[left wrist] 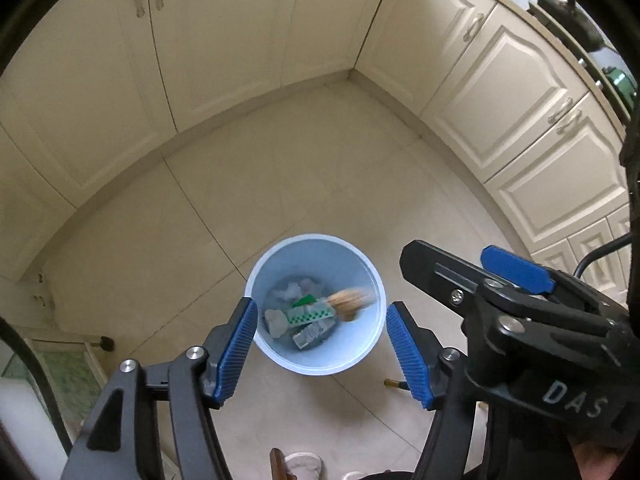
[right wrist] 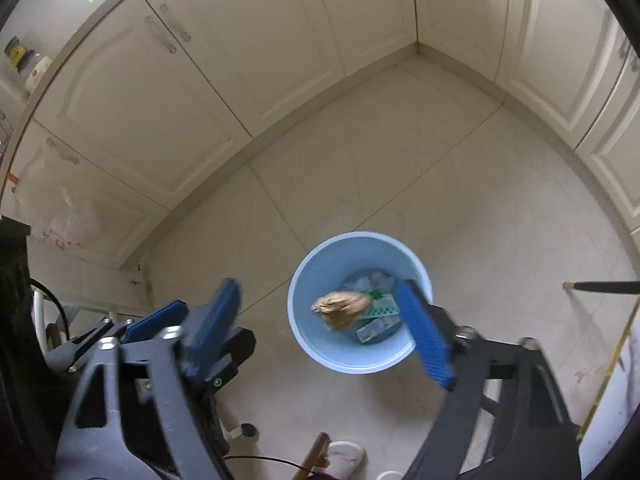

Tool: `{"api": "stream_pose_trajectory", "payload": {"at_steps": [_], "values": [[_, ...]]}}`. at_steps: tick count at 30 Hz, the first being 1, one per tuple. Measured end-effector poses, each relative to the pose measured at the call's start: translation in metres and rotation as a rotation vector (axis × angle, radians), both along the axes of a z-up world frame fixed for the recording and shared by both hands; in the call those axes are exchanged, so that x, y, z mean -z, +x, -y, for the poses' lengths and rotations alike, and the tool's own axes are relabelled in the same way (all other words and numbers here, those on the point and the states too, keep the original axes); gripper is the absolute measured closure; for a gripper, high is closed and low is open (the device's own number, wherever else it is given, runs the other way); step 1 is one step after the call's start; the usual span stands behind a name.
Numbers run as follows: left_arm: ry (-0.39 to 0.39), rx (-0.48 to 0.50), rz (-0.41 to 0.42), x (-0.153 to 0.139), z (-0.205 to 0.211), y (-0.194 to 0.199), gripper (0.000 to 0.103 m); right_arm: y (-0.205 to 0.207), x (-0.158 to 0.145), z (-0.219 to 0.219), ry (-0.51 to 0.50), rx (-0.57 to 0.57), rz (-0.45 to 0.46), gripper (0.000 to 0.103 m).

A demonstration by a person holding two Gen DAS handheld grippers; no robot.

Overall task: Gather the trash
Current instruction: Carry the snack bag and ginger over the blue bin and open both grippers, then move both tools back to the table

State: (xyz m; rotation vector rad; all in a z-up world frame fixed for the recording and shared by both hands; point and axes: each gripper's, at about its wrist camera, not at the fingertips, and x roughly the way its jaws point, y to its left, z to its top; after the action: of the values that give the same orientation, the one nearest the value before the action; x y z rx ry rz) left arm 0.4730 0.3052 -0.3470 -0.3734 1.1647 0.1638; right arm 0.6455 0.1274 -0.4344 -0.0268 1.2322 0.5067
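Blue bin (left wrist: 372, 344) on tiled floor (left wrist: 200, 240), cabinets (left wrist: 100, 80) behind; brown crumpled paper (right wrist: 340, 308) blurred above the trash inside. Left gripper (left wrist: 322, 354) and right gripper (right wrist: 320, 336) are seen wide open, empty.

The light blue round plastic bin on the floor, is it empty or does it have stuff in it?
Not empty. The light blue bin holds wrappers and a blurred tan crumpled wad near its bottom.

The bin (left wrist: 316, 354) is pale blue. Inside it lie a tan crumpled wad (left wrist: 352, 300), a green-and-white checked packet (left wrist: 310, 314) and a grey printed wrapper (left wrist: 312, 334). The floor (left wrist: 280, 184) is beige tile, the cabinets (left wrist: 500, 76) cream. Both grippers carry ribbed blue pads (left wrist: 408, 354) on dark grey frames.
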Motion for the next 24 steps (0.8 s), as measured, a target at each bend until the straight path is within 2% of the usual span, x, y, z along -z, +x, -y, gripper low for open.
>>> {"api": "stream_pose_trajectory", "payload": {"at_steps": [1, 4, 10, 11, 12, 17, 20, 24], "values": [[0.009, -0.001, 0.008, -0.007, 0.002, -0.018, 0.040, -0.003, -0.007, 0.001, 0.004, -0.002, 0.018, 0.018], [0.039, -0.001, 0.040, -0.027, 0.012, -0.030, 0.040, -0.014, -0.029, 0.002, 0.009, 0.001, 0.051, 0.018], [0.081, -0.001, 0.182, -0.093, 0.040, -0.071, 0.040, -0.042, -0.090, 0.013, 0.004, 0.030, 0.164, 0.018], [0.090, 0.007, 0.213, -0.107, 0.050, -0.077, 0.040, -0.047, -0.103, 0.017, -0.001, 0.037, 0.190, 0.014], [0.097, 0.021, 0.255, -0.124, 0.065, -0.087, 0.040, -0.056, -0.122, 0.024, -0.008, 0.050, 0.233, 0.010], [0.129, 0.086, 0.425, -0.188, 0.127, -0.129, 0.038, -0.101, -0.202, 0.061, -0.010, 0.102, 0.410, 0.008], [0.142, 0.146, 0.572, -0.224, 0.182, -0.166, 0.029, -0.132, -0.246, 0.092, -0.015, 0.146, 0.508, 0.005], [0.153, 0.256, 0.691, -0.250, 0.243, -0.207, 0.024, -0.177, -0.302, 0.151, -0.016, 0.234, 0.629, 0.000]]}}
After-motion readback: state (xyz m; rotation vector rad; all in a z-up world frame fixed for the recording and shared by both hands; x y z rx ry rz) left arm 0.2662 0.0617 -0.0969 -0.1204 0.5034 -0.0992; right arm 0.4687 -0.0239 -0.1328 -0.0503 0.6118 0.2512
